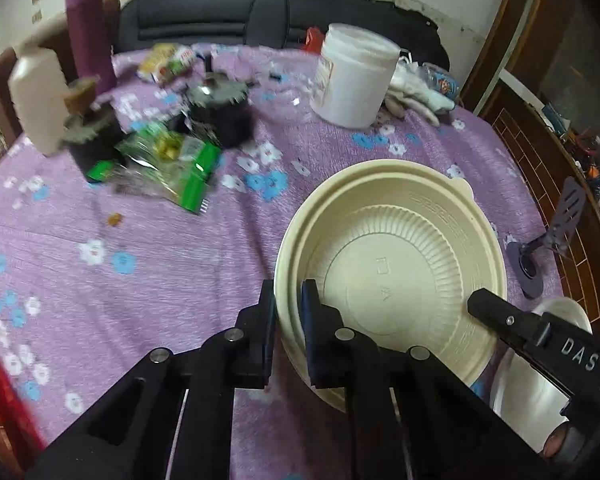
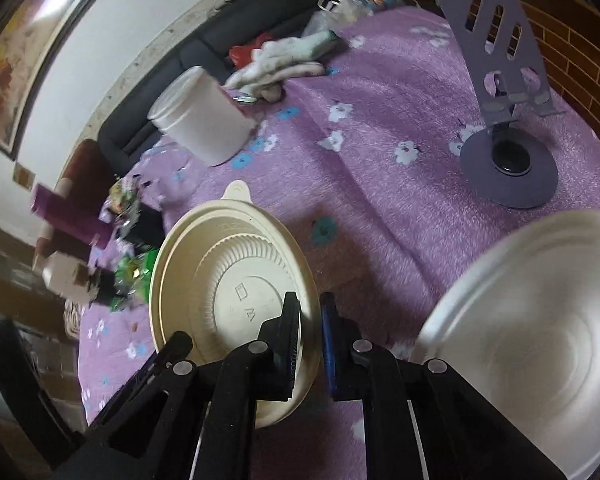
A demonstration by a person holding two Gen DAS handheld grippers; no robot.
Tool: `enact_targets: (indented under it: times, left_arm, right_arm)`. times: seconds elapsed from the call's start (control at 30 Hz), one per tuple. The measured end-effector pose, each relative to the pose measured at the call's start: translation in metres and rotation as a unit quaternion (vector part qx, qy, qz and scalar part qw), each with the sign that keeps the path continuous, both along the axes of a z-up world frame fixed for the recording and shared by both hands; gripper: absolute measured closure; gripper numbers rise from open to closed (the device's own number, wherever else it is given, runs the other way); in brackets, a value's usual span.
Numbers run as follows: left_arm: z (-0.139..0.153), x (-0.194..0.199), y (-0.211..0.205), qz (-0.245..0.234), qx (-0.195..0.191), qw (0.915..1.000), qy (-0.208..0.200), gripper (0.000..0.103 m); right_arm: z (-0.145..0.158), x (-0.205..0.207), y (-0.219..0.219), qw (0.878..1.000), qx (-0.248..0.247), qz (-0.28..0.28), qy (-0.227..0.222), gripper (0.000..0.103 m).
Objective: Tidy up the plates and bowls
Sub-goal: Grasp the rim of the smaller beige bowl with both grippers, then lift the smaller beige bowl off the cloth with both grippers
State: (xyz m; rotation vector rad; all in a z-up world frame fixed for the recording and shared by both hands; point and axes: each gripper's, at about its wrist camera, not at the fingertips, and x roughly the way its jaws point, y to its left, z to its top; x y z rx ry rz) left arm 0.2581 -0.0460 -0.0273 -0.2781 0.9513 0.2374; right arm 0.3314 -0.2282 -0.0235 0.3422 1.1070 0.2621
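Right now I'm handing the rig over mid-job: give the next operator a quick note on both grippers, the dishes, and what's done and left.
Left gripper: shut on the cream bowl, clamping its near-left rim.
Right gripper: shut on the same bowl's opposite rim.
The bowl sits on the purple tablecloth; a white bowl lies beside it, to its right, untouched.
Done: two-handed grip taken.
Left: lift the cream bowl and probably stack it with the white one.
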Motion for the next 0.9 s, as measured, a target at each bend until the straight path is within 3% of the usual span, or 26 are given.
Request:
enact_targets:
  times: [0.23,0.57,0.9]
  left_arm:
    - [0.023,-0.054,0.005,-0.005,0.015,0.9996,-0.024,0.093]
    - [0.017,-0.123,0.013,-0.019,0.008,0.9997,-0.014,0.093]
    - [0.018,-0.164,0.015,-0.026,0.003,0.9995,-0.017,0.093]
  right_arm:
    - [0.018,-0.054,0.001,0.999,0.029,0.005,-0.02,0.093]
    - [0.017,-0.14,-0.002,0.998,0.058,0.009,-0.016,0.094]
    - [0.016,-0.187,-0.005,0.997,0.08,0.007,-0.012,0.094]
